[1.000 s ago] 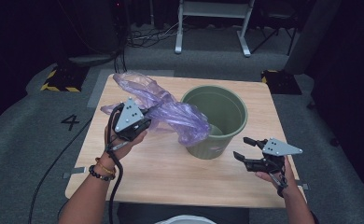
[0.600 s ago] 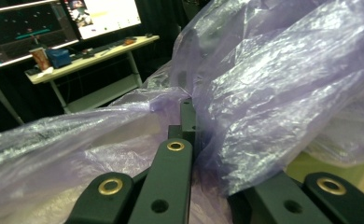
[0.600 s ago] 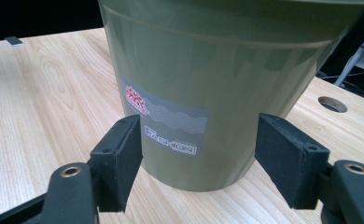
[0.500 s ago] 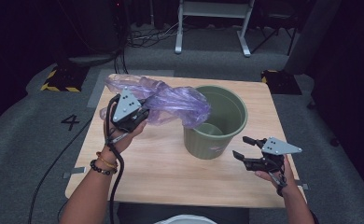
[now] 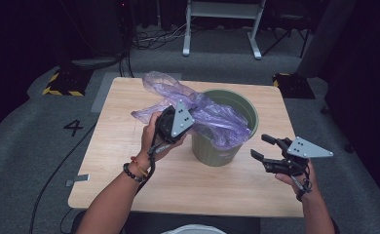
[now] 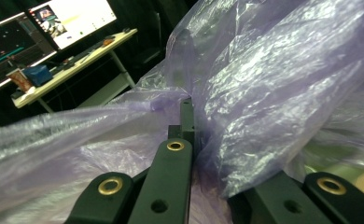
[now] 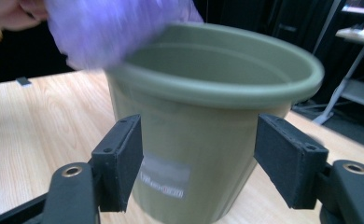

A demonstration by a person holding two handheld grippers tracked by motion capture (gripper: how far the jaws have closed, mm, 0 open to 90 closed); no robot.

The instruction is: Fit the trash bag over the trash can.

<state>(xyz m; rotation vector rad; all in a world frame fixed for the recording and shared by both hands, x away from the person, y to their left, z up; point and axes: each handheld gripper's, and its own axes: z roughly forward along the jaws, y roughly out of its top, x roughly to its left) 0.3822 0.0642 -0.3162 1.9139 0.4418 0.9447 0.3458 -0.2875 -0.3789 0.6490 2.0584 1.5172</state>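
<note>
Since the earlier frames, the left tongs [image 5: 182, 118] have carried the crumpled, translucent purple plastic bag [image 5: 205, 114] from the left part of the worktop across to the rim of the round olive-green plastic bucket [image 5: 222, 146], and the right tongs [image 5: 263, 147] have lifted slightly. On the high view the bucket stands upright a little right of the middle of the light wooden worktop [image 5: 120, 161], nearer the far edge than the near one. The bag is draped over the bucket's left rim, part of it hanging into the opening and part trailing back toward the far left corner. The left tongs sit just left of the bucket, clamped tight on a fold of the bag; the left gripper view shows the two black jaws pressed together with purple film [image 6: 273, 84] bunched around them. The right tongs hover above the worktop near its right edge, just right of the bucket and apart from it, jaws spread wide with nothing between the pads. In the right gripper view the bucket [image 7: 208, 116] stands beyond the gap between the two jaws, a pale label low on its wall, and the purple bag [image 7: 110, 28] hangs blurred over its upper left rim.
</note>
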